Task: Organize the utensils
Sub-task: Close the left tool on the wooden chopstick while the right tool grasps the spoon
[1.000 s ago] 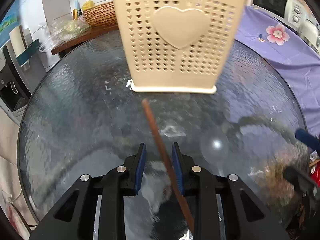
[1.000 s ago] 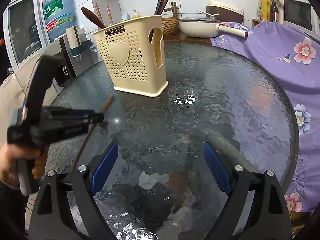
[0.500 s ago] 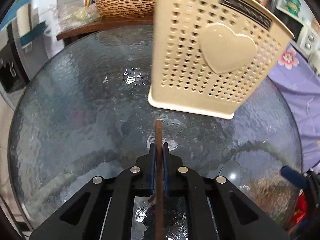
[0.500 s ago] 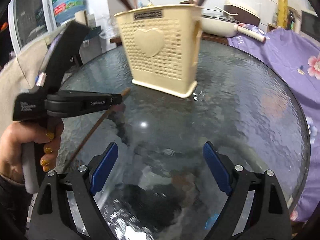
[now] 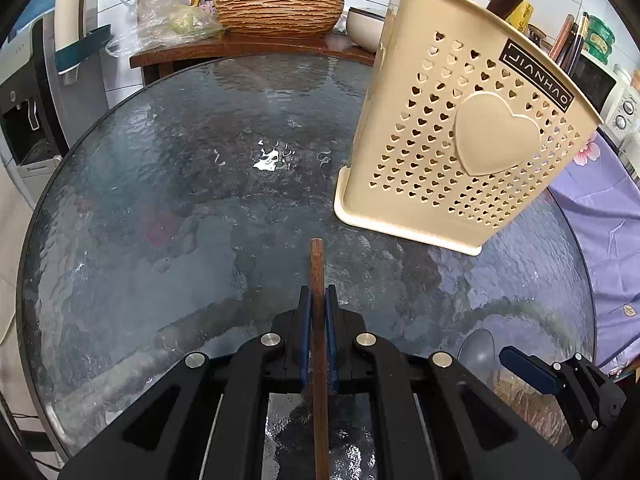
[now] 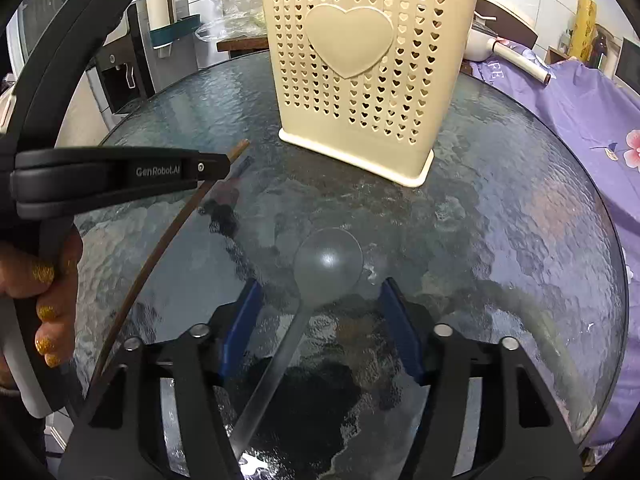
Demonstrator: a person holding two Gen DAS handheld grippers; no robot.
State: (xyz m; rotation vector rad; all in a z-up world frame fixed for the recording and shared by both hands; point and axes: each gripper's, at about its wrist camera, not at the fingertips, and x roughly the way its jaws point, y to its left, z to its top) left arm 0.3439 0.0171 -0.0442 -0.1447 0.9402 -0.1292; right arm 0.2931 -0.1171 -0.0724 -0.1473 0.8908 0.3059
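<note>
The right wrist view alone shows a grey spoon [image 6: 316, 280] lying on the glass worktop [image 6: 520, 220], its bowl towards the cream utensil holder [image 6: 360, 72] and its handle running back between the jaws of the right gripper [image 6: 320, 328]. Those jaws are closing, with the spoon's neck between them but the pads not yet on it. In the left wrist view only the spoon's bowl [image 5: 478, 350] peeps out near the right gripper [image 5: 532, 372].

The left gripper [image 5: 318, 336] is clamped tight on a brown chopstick [image 5: 318, 320], which lies in front of the holder [image 5: 460, 140]. Its long axis runs straight along the jaws, the free tip pointing towards the holder's base. From the right wrist, the chopstick [image 6: 160, 256] slants down behind the left gripper [image 6: 224, 166], which a hand [image 6: 44, 292] holds.

A second ago the left jaws stood apart around the slanted chopstick, and the right jaws were much wider, with no spoon between them.
</note>
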